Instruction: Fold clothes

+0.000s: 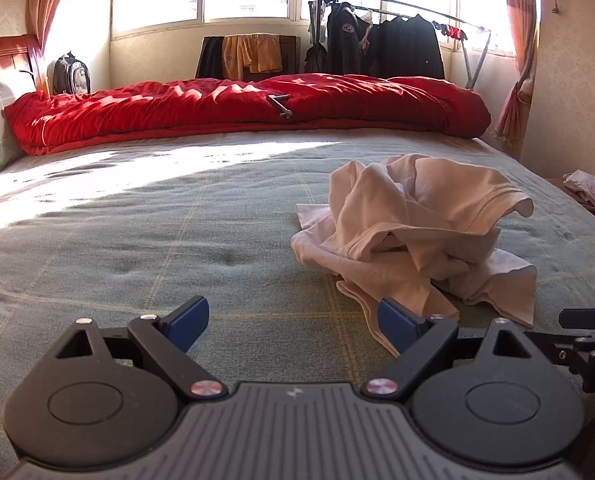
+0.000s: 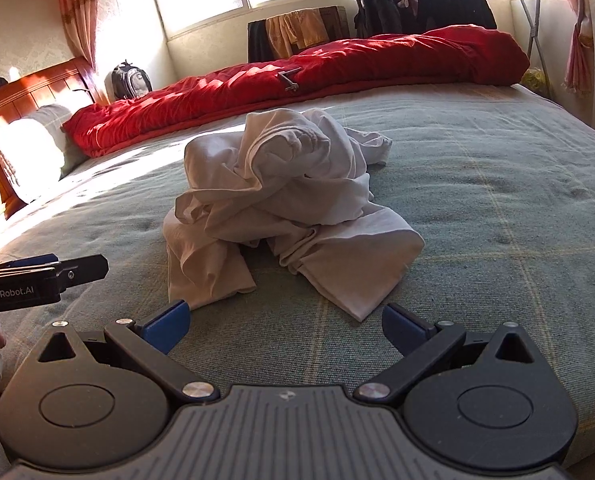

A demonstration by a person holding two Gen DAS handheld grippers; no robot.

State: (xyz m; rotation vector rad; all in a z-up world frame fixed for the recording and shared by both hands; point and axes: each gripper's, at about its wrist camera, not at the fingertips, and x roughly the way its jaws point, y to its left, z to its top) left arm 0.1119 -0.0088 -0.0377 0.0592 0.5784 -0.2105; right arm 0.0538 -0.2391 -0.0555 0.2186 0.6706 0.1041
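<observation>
A crumpled pale pink-white garment [image 1: 417,232] lies in a heap on the grey-green bed cover [image 1: 177,240]. In the right wrist view the same garment [image 2: 281,204] sits just ahead of centre. My left gripper [image 1: 293,326] hovers low over the cover, open, with nothing between its blue pads; the garment's near edge lies just beyond its right fingertip. My right gripper [image 2: 285,326] is open too and holds nothing, a short way in front of the garment's lower flaps. The left gripper [image 2: 57,274] shows from the side at the left edge of the right wrist view.
A red quilt [image 1: 237,108] lies rolled along the far side of the bed. Behind it stand a clothes rack with dark jackets [image 1: 381,44] and a backpack [image 1: 71,74]. A wooden headboard [image 2: 29,92] and pillow [image 2: 29,148] are at the left. More cloth [image 1: 589,190] lies off the bed's right side.
</observation>
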